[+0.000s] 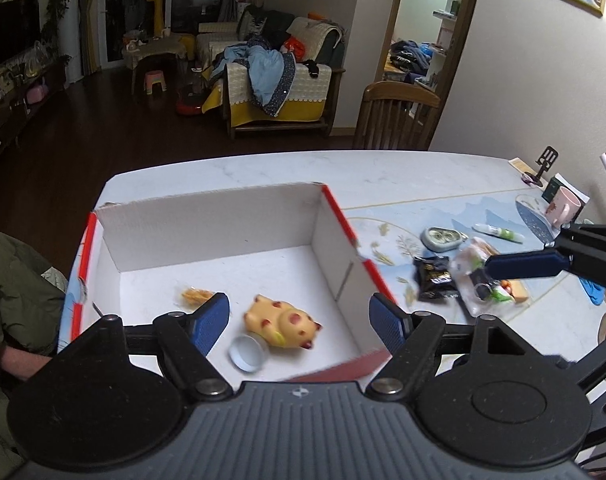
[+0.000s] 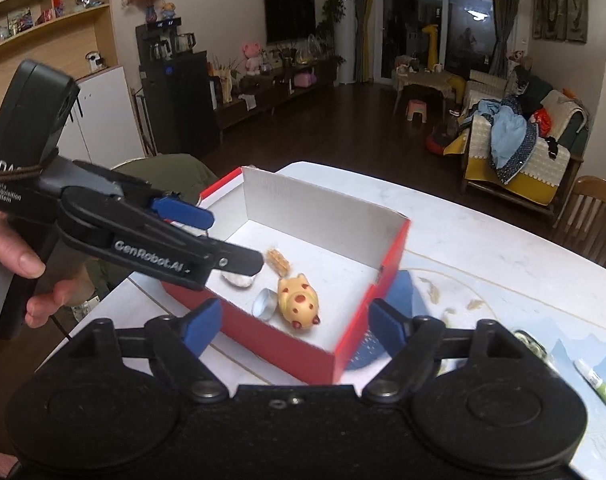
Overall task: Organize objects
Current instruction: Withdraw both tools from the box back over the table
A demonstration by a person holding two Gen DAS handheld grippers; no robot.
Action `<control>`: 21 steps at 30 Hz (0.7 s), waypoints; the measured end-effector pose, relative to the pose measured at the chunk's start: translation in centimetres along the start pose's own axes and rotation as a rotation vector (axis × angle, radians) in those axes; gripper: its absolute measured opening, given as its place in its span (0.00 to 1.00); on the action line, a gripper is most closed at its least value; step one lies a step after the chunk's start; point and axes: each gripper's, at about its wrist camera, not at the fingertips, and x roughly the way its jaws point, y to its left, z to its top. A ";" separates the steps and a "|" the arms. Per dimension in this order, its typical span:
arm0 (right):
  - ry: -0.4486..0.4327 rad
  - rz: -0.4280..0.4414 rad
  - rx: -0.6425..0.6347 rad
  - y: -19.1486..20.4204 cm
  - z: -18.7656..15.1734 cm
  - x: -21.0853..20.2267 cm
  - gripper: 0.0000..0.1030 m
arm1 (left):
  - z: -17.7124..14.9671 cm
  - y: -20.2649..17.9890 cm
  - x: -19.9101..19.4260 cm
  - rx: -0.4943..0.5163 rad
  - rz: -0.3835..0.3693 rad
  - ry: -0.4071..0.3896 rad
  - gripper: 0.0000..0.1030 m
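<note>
A red cardboard box (image 1: pixel 339 216) with a white inside sits on the table and also shows in the right wrist view (image 2: pixel 391 264). In it lie a yellow spotted toy (image 1: pixel 281 322) (image 2: pixel 299 300), a small round tin (image 1: pixel 246 353) (image 2: pixel 267 304), a yellowish snack (image 1: pixel 195 296) (image 2: pixel 279 262) and a white lump (image 2: pixel 239 280). My left gripper (image 1: pixel 299 324) is open and empty above the box's near edge. My right gripper (image 2: pixel 295 326) is open and empty over the box's near corner. In the left wrist view its fingertip (image 1: pixel 519 266) overlaps a clear packet (image 1: pixel 479 284).
On the table mat to the right of the box lie a black snack packet (image 1: pixel 433 278), a grey oval tin (image 1: pixel 443 238), a white-green tube (image 1: pixel 499 233) (image 2: pixel 597 386), a pink mug (image 1: pixel 563 206) and a blue plate (image 1: pixel 537 218). A wooden chair (image 1: pixel 397 114) stands behind the table.
</note>
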 end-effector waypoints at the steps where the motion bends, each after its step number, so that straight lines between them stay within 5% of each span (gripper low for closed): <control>1: -0.003 -0.001 0.006 -0.3 -0.3 -0.4 0.81 | -0.2 -0.5 -0.1 0.003 -0.001 -0.002 0.76; 21: -0.002 -0.130 0.151 -8.7 -8.2 -5.9 0.92 | -2.7 -9.6 1.1 0.024 -0.078 0.013 0.82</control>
